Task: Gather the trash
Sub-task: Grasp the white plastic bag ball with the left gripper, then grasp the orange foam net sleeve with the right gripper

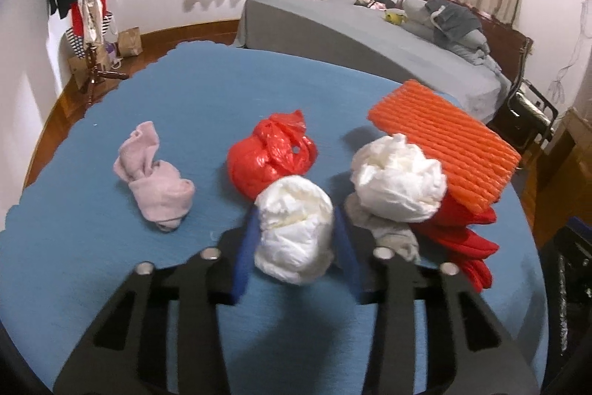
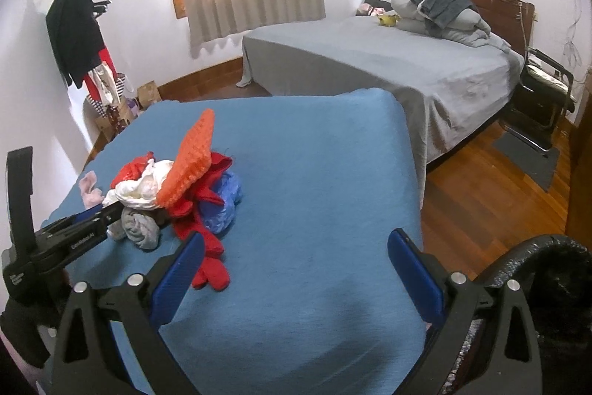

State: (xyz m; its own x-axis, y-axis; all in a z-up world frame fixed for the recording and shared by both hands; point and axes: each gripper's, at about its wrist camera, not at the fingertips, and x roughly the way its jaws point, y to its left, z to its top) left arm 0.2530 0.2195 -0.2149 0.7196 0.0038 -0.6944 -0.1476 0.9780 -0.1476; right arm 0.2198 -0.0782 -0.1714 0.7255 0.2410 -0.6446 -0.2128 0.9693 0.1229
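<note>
My left gripper point(image 1: 294, 228) is shut on a crumpled white wad point(image 1: 294, 232), held just above the blue table point(image 1: 185, 106). Behind it lie a red plastic bag point(image 1: 270, 154), a second white wad point(image 1: 399, 176), an orange foam sheet point(image 1: 444, 143), a pink sock point(image 1: 155, 176), a grey sock point(image 1: 392, 232) and a red cloth point(image 1: 466, 243). In the right wrist view the left gripper point(image 2: 111, 210) reaches into the same pile point(image 2: 174, 187), which includes a blue plastic bag point(image 2: 222, 202). My right gripper point(image 2: 296, 258) is open and empty over bare blue cloth point(image 2: 314, 173).
A black bin rim point(image 2: 536, 258) shows at the table's right. A grey bed point(image 2: 388, 62) stands behind the table, a coat rack point(image 2: 74, 24) with clothes at left, a chair point(image 2: 544, 91) at right, wooden floor point(image 2: 481, 180) between.
</note>
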